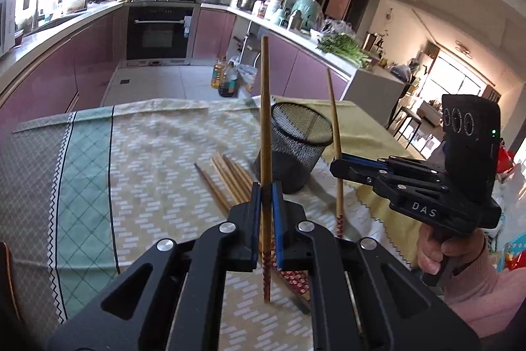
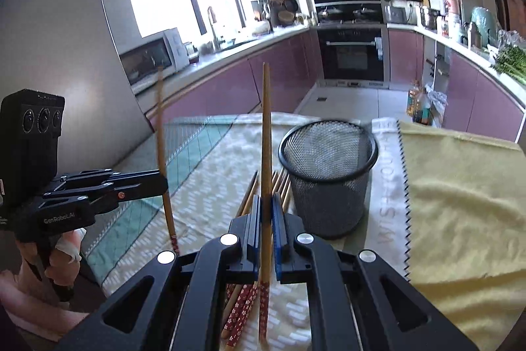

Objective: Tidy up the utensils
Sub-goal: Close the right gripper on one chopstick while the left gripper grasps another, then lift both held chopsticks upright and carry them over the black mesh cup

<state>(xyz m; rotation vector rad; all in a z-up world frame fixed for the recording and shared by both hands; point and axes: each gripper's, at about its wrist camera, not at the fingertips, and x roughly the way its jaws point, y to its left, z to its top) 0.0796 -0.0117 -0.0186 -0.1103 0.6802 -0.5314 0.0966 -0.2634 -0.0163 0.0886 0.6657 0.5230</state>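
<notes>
Patterned green-and-cream cloth [image 1: 148, 147] covered the table in a kitchen with mauve cabinets. Nearest, the left gripper [image 1: 267, 219] was clamped tight on one upright chopstick [image 1: 265, 120], red-patterned end down. The right gripper [image 2: 267, 229] pinched a second chopstick [image 2: 266, 137] the same way, both lifted clear of the cloth. Between them about five loose chopsticks [image 1: 227, 180] lay in a bundle, just left of one empty black mesh cup [image 2: 328, 176]. A yellow cloth [image 2: 460, 186] lay to the right; an oven [image 2: 353, 55] stood far back.
</notes>
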